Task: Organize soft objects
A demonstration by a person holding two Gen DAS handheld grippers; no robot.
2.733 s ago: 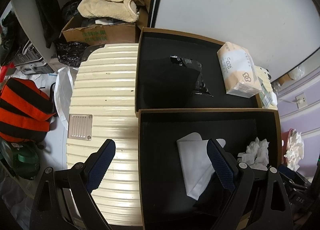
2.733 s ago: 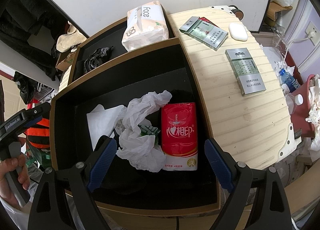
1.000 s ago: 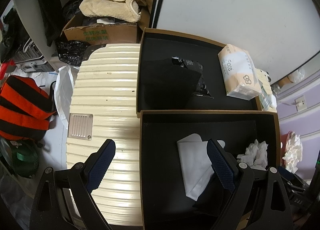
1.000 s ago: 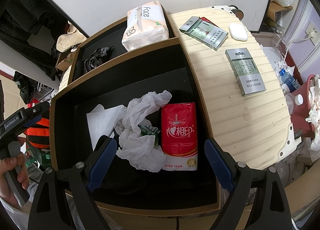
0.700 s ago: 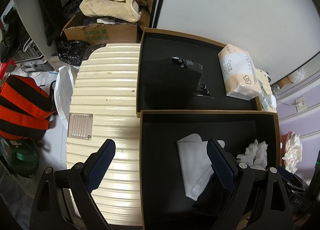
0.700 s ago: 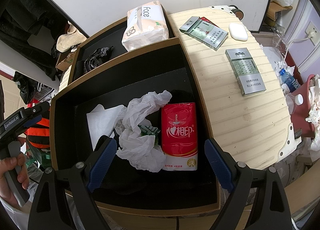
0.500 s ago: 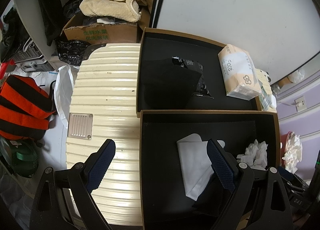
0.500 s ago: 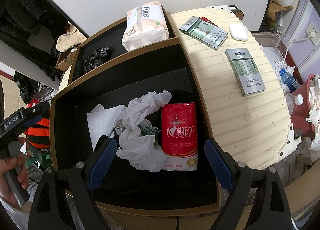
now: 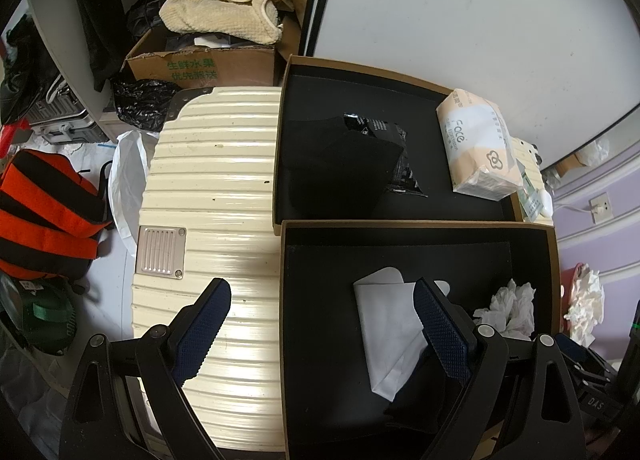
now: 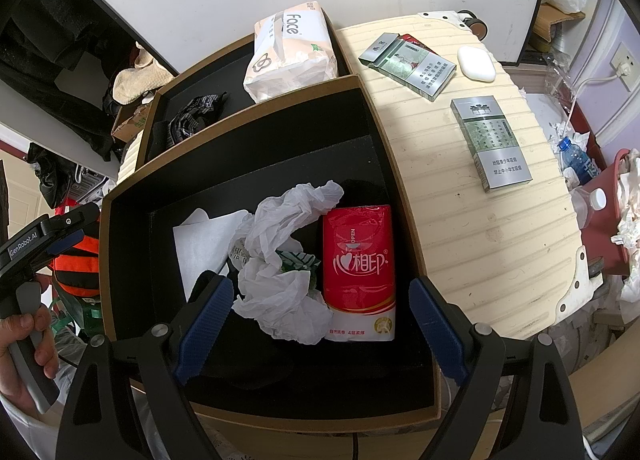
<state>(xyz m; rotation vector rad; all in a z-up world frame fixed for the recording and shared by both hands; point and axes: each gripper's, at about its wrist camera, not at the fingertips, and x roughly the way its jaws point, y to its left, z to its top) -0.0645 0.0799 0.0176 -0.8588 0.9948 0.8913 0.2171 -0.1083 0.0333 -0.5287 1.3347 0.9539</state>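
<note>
Two black-lined boxes are seen on the cream suitcase (image 10: 472, 220). In the near box (image 10: 132, 244) a red tissue pack (image 10: 358, 268), crumpled white bag (image 10: 280, 260) and white cloth (image 10: 200, 244) are already gathered; the far box (image 9: 360, 72) holds the face tissue pack (image 9: 476, 148). Little seems left. Both the left gripper (image 9: 320, 324) and right gripper (image 10: 316, 320) are held wide open, empty.

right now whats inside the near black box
In the near black box: a red tissue pack, a crumpled white plastic bag and a flat white sheet. The bag partly covers something green-patterned; dark items in front are indistinct.
</note>
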